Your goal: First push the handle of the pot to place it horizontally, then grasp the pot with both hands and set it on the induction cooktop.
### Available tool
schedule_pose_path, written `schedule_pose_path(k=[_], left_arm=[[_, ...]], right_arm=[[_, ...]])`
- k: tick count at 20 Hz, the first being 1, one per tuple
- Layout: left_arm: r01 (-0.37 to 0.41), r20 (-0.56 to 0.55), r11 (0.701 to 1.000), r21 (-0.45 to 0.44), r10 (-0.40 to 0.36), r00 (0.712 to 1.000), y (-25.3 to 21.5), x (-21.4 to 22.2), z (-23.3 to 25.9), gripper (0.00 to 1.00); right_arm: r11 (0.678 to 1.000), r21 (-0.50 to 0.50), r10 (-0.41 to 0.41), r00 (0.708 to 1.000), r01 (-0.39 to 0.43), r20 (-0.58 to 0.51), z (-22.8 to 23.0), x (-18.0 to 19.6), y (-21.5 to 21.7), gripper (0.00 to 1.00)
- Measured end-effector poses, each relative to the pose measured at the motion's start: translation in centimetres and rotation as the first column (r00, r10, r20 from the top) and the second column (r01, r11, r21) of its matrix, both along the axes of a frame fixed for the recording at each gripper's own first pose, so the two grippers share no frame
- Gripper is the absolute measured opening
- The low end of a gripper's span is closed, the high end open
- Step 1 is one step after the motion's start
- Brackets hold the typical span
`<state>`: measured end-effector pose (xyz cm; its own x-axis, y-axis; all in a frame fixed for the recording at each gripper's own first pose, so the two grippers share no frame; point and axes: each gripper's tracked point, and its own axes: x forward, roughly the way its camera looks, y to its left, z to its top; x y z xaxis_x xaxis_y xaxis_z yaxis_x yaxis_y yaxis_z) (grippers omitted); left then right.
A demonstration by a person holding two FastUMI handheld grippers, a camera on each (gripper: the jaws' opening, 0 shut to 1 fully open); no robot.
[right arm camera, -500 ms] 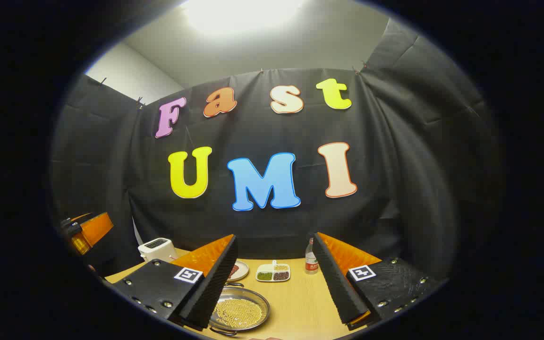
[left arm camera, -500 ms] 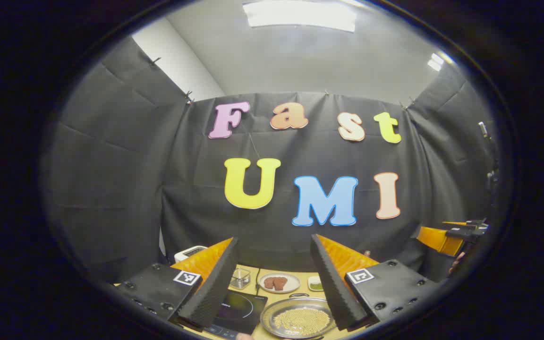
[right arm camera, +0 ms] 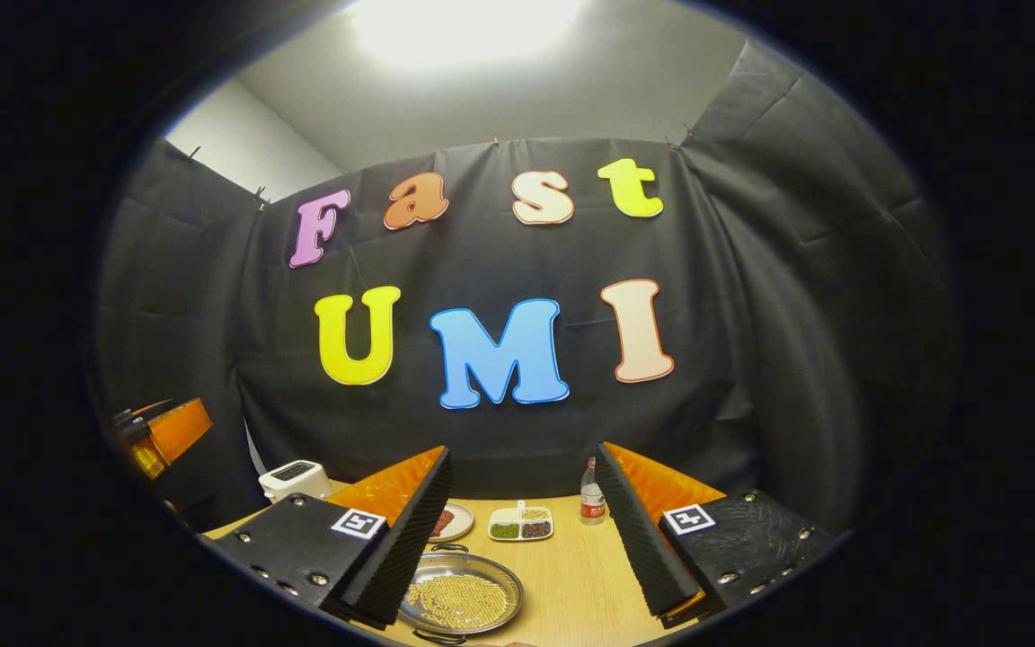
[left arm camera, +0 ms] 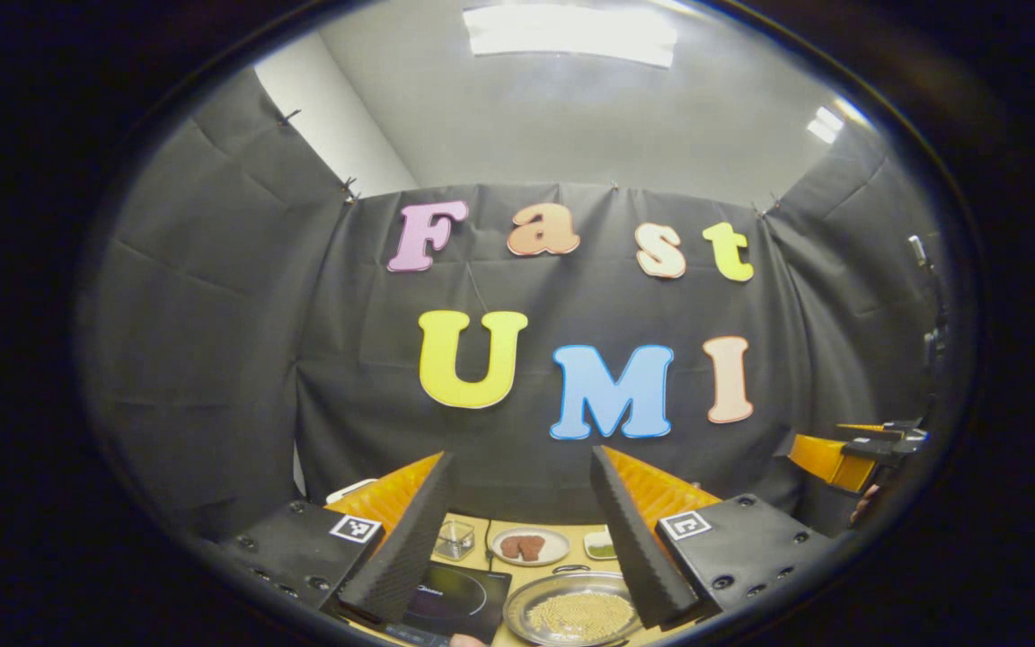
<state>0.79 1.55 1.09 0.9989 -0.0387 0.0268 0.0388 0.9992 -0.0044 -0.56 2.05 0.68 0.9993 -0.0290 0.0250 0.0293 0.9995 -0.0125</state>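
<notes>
Your left gripper (left arm camera: 517, 539) hangs high above the bench (right arm camera: 571, 584), fingers spread wide, nothing between them. Below it, in the left gripper view, the pot (left arm camera: 576, 611) sits on the wood, a shallow metal pan with a layer of yellow beads in its bottom; one small handle (left arm camera: 570, 568) shows at its far rim. The induction cooktop (left arm camera: 459, 593) lies just beside the pot on its left, dark and flat, the two close but whether they touch I cannot tell.

Your right gripper (right arm camera: 522, 539) is released too, fingers well apart and gripping nothing. In the right gripper view the pot lies under its left finger, near the bench's front edge.

Toward the back edge you have a plate with reddish pieces (left arm camera: 530, 545), a small clear container (left arm camera: 454, 539), a divided dish of grains (right arm camera: 520, 523), a bottle (right arm camera: 592, 501) and a white toaster (right arm camera: 296, 478) at the back left corner.
</notes>
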Motion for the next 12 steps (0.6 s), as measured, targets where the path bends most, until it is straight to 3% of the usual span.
schedule_pose_path(k=[12], left_arm=[[-0.001, 0.016, 1.0, 0.003, 0.001, 1.0, 1.2, 0.6, 0.7, 0.99]], right_arm=[[1.0, -0.019, 0.015, 1.0, -0.015, 0.005, 0.1, 0.7, 1.8, 0.96]])
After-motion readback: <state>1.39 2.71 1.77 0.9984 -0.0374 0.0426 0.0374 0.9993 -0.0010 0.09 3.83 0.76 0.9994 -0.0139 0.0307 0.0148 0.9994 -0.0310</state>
